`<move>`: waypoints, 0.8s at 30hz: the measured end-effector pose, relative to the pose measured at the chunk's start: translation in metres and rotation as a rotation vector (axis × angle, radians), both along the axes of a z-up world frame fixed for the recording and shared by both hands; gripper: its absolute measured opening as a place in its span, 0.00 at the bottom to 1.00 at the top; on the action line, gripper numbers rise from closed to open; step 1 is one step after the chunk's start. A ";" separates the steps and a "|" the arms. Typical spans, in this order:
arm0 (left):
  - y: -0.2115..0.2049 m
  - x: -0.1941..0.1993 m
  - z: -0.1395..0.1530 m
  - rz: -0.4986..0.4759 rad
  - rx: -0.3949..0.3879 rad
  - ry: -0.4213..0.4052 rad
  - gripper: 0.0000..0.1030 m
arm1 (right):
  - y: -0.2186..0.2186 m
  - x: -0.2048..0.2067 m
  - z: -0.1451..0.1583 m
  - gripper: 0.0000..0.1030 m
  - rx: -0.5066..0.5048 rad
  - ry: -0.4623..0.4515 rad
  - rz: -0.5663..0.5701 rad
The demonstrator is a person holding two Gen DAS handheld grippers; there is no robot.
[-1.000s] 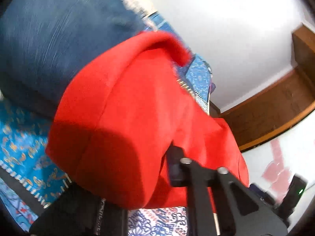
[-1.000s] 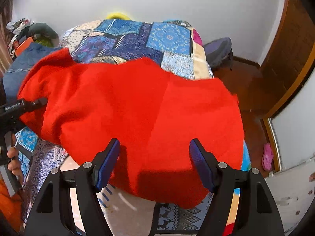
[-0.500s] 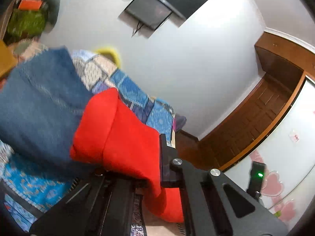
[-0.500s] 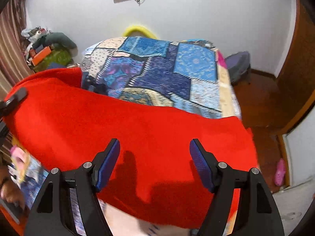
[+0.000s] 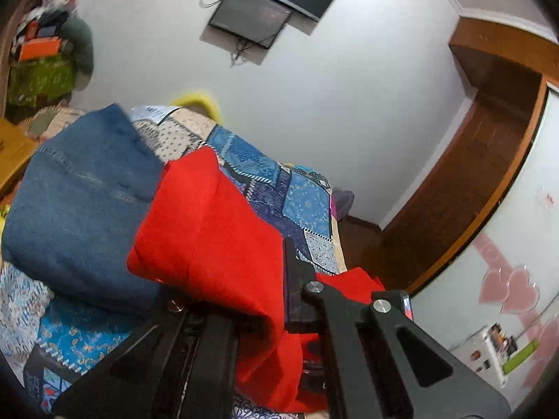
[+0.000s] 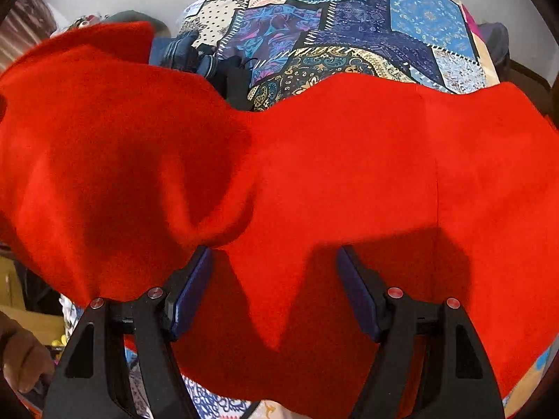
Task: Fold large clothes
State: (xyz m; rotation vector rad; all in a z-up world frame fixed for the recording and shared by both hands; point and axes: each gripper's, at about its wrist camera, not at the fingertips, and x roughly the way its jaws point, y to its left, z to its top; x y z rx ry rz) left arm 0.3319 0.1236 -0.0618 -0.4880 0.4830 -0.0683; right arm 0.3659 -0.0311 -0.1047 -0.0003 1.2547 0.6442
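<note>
Left wrist view alone is showing a folded blue denim garment [image 5: 80,202], a wall-mounted dark screen [image 5: 249,17] and a wooden door [image 5: 464,188]; right wrist view is mostly filling with the bright red fleece cloth [image 6: 314,181]. Left gripper [image 5: 279,293] is clamping an edge of it (jaws closed), lifting it over the patchwork bedspread [image 6: 349,24]. Right gripper [image 6: 274,293] is hanging wide above the cloth, gripping nothing. Cloth is sagging, creased.

Bright overhead light — fisheye-warped edges, slight blur.

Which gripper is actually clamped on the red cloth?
The left gripper: shut on a fold of the red cloth. The right gripper is open above it.
</note>
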 end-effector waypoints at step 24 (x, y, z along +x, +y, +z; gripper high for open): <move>-0.238 0.068 -0.082 -0.633 0.138 0.356 0.05 | -0.227 -0.047 0.039 0.68 -0.136 -0.187 -0.404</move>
